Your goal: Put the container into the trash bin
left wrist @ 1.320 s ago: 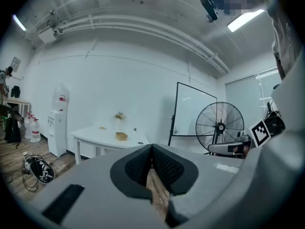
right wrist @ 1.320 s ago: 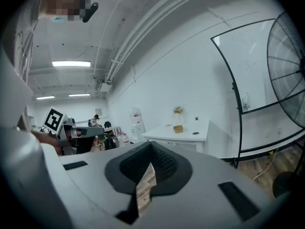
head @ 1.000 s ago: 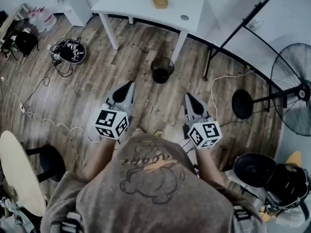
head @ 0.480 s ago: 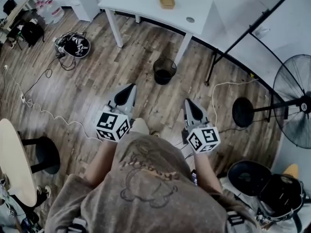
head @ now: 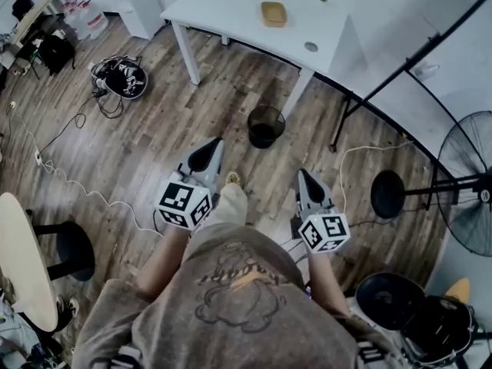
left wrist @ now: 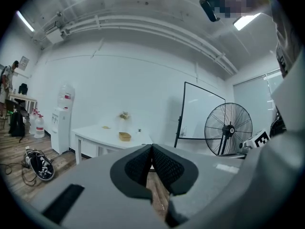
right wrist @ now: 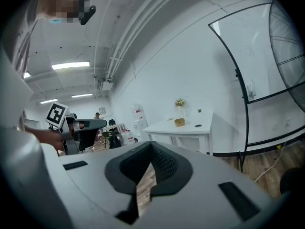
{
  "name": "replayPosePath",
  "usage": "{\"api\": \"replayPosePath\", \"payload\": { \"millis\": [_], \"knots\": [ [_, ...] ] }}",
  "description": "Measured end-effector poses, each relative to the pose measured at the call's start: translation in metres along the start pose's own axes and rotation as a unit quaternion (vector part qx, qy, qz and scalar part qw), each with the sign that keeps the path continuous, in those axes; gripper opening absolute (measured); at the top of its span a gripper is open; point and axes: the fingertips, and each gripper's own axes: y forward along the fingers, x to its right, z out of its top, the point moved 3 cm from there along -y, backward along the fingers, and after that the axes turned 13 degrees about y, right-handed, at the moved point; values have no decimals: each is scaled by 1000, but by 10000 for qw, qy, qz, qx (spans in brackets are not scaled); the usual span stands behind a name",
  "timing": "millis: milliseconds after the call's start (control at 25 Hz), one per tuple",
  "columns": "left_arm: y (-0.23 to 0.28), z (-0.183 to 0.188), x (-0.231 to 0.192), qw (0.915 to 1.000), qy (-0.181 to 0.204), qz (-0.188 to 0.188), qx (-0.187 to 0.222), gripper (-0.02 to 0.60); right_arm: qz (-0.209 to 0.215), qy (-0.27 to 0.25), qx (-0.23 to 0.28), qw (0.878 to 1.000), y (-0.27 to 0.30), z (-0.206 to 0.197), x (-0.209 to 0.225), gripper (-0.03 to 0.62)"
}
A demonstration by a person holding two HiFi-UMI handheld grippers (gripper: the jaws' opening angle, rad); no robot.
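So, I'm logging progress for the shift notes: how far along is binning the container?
Done: nothing yet. The container sits on the white table, and the trash bin stands near its leg. In hand: nothing; the left claw and right claw are both shut and empty. Left: reach the table, grasp the container, drop it in.

Container (head: 274, 13) up on the surface (head: 223, 10), trash bin (head: 266, 125) below it
The small, tan, squarish container sits upright towards the white surface's far side. The round, black, open-topped trash bin stands upright on the floor, just beside the surface's near leg.
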Motion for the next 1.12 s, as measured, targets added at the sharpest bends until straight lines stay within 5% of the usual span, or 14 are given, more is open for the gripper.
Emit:
{"api": "replayPosePath", "payload": {
  "millis": [600, 1120],
  "knots": [
    [165, 11, -97, 9989, -61, -451, -149, 3, -159, 27, 12, 9999, 159, 78, 57, 2],
    [253, 22, -165, 9963, -32, -849, -114, 3, -430, -44, 112, 9990, 250, 117, 71, 2]
  ]
}}
